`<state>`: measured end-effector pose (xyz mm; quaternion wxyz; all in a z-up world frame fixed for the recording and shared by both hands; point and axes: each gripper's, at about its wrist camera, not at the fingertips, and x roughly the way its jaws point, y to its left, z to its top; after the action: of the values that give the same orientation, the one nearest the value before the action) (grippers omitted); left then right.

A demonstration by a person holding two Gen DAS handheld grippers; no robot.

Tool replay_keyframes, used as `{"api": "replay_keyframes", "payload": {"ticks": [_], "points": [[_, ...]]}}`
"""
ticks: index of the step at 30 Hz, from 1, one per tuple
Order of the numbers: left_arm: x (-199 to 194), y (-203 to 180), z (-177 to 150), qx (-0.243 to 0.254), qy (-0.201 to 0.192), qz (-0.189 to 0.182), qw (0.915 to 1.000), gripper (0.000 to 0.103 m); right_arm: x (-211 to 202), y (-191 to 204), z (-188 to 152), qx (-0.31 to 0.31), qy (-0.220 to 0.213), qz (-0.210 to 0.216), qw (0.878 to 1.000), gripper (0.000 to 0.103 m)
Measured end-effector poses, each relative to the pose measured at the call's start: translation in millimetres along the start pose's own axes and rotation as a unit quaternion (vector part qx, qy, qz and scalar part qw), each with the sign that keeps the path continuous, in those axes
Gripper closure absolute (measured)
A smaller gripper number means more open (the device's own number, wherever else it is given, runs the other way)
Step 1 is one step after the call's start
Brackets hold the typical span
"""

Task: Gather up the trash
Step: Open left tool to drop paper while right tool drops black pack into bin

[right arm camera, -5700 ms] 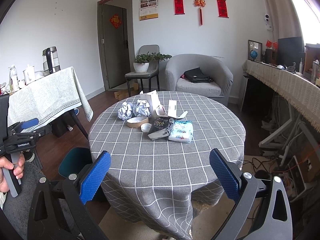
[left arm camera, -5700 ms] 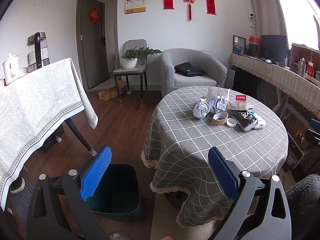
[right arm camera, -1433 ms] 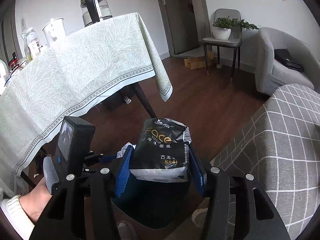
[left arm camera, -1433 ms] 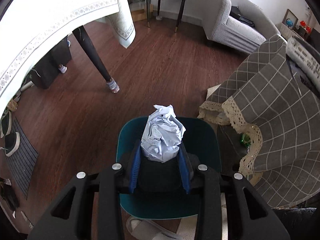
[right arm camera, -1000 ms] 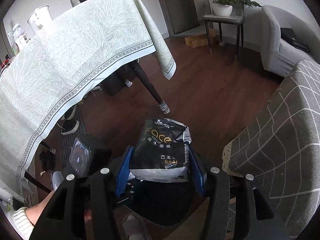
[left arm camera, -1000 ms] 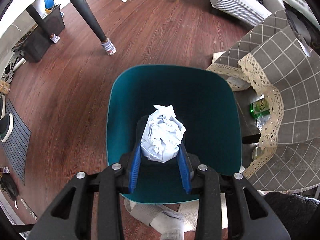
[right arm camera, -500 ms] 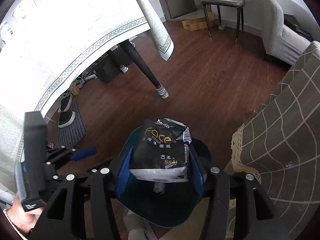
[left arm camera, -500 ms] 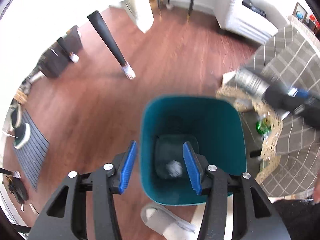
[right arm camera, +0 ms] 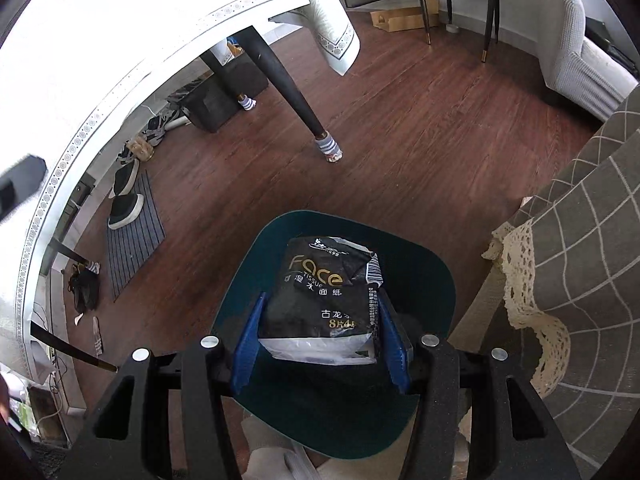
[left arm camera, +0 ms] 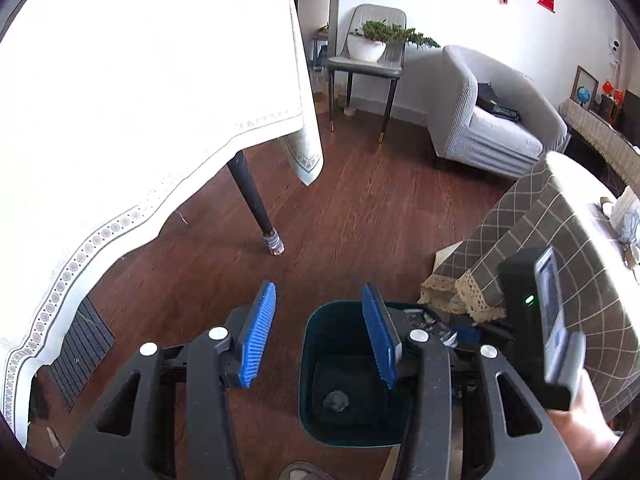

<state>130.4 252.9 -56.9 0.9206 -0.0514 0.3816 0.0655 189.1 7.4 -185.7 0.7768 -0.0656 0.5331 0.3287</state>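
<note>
1. Left wrist view: the left gripper (left arm camera: 320,340) has just been narrowing its jaws, which stand apart around nothing; the crumpled paper ball (left arm camera: 336,401) lies in the teal bin (left arm camera: 310,364) below them.
2. Right wrist view: the right gripper (right arm camera: 320,350) is clamped on the black tissue pack (right arm camera: 326,300), right above the bin (right arm camera: 436,280).

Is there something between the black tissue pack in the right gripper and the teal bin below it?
Nothing visible. The black tissue pack hangs over the teal bin's open mouth, clamped in the right gripper. The bin holds only a crumpled paper ball at the bottom, and the left gripper is empty.
</note>
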Motion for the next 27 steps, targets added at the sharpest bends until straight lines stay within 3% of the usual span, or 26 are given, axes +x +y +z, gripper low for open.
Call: {"api": "replay_keyframes", "payload": {"ticks": [5,9,14,19,27], "points": [[-37,-8,24,-0.018,-0.053,-0.021,0.9982,0.066,17,7,-10,-0.025,0.031,-0.017,0.999,0.049],[-61,-24,33,-0.007,-0.079,-0.045,0.9958,0.067,29,7,-19,-0.026,0.047,-0.024,0.998,0.049],[-76,-35,35,0.01,-0.094,-0.062,0.9935,0.068,38,9,-28,-0.037,0.058,-0.042,0.997,0.049],[-85,-30,39,-0.011,-0.1,-0.09,0.9909,0.068,45,7,-33,-0.052,0.065,-0.064,0.994,0.042],[-101,-38,48,-0.015,-0.12,-0.108,0.9868,0.068,31,1,-37,-0.062,0.054,-0.056,0.995,0.035]]}}
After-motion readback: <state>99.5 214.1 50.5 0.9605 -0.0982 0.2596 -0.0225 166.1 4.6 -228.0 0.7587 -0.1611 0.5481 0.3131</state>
